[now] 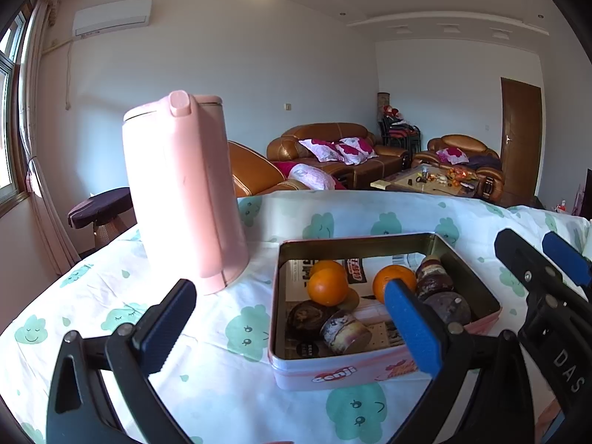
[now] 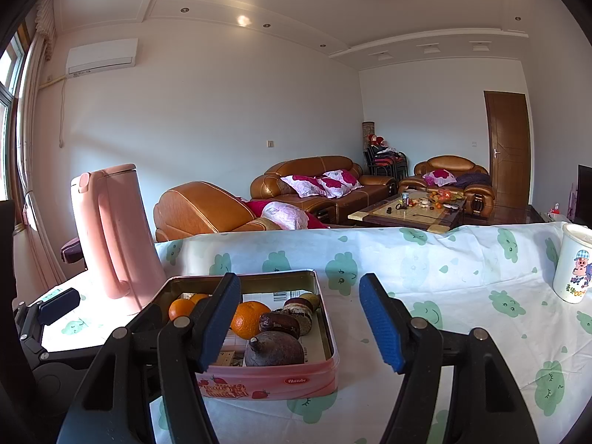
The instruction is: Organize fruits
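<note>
L gripper low in the L wrist view, jaws spread wide, nothing btwn the blue pads, hovering above the cloth in front of the tin. R gripper bottom centre of the R wrist view, jaws also apart, empty; its L pad overlaps the tin's near-left part in the pic, can't tell if touching. Pink tin sits centre-right of L view on cloud-print tablecloth, lid off. Inside: oranges toward the back, dark purplish fruits along the right side & front, over printed paper lining. Pink kettle upright, just left of tin, mid-left of frame. White cartoon cup at far right edge of R view, well apart from tin
</note>
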{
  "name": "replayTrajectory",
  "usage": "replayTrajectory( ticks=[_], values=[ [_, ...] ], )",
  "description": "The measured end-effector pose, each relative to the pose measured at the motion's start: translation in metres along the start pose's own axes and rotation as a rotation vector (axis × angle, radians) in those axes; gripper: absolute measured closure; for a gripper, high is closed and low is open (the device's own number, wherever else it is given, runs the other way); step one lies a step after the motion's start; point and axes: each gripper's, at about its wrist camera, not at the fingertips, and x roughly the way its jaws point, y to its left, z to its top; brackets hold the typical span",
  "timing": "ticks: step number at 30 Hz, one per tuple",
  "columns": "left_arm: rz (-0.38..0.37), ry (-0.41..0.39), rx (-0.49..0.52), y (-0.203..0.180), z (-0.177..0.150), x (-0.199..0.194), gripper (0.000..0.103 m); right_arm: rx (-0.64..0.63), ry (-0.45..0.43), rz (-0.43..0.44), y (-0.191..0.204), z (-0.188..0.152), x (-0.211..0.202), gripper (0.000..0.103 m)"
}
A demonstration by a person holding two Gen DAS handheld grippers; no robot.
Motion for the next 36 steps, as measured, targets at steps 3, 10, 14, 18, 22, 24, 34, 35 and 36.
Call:
replayTrajectory(
  ticks=[3,10,14,18,22,24,34,35,36],
  values=[
    [0.0,-0.001,0.001,0.0005,0.0004,0.0006,0.0,0.0,0.0,0.0,0.0,0.0,-0.0001,0.034],
    [0.0,-0.001,0.001,0.0001,-0.0001,0.0003,0.0,0.0,0.0,0.0,-0.0001,0.0002,-0.0001,0.034],
    [0.001,-0.002,0.003,0.0009,0.0003,0.001,0.0,0.0,0.0,0.0,-0.0001,0.0001,-0.0002,0.034],
    [0.0,-0.001,0.002,-0.0004,-0.0004,0.0002,0.0,0.0,0.0,0.0,-0.0002,0.0002,0.0,0.034],
    [0.001,-0.002,0.003,0.0003,-0.0001,0.0008,0.0,0.0,0.001,0.0,0.0001,0.0,0.0,0.034],
    [0.001,-0.001,0.003,-0.0006,-0.0006,0.0002,0.0,0.0,0.0,0.0,-0.0002,0.0003,0.0,0.034],
    [0.002,-0.001,0.004,-0.0009,-0.0006,0.0002,0.0,0.0,0.001,0.0,-0.0001,0.0004,0.0,0.034],
    [0.002,0.0,0.003,-0.0002,-0.0005,0.0006,0.0,0.0,0.001,0.0,0.0,0.0004,-0.0001,0.034],
    [0.002,0.001,0.003,0.0001,-0.0007,0.001,0.0,0.0,0.001,0.0,-0.0002,0.0007,0.0,0.034]
  ],
)
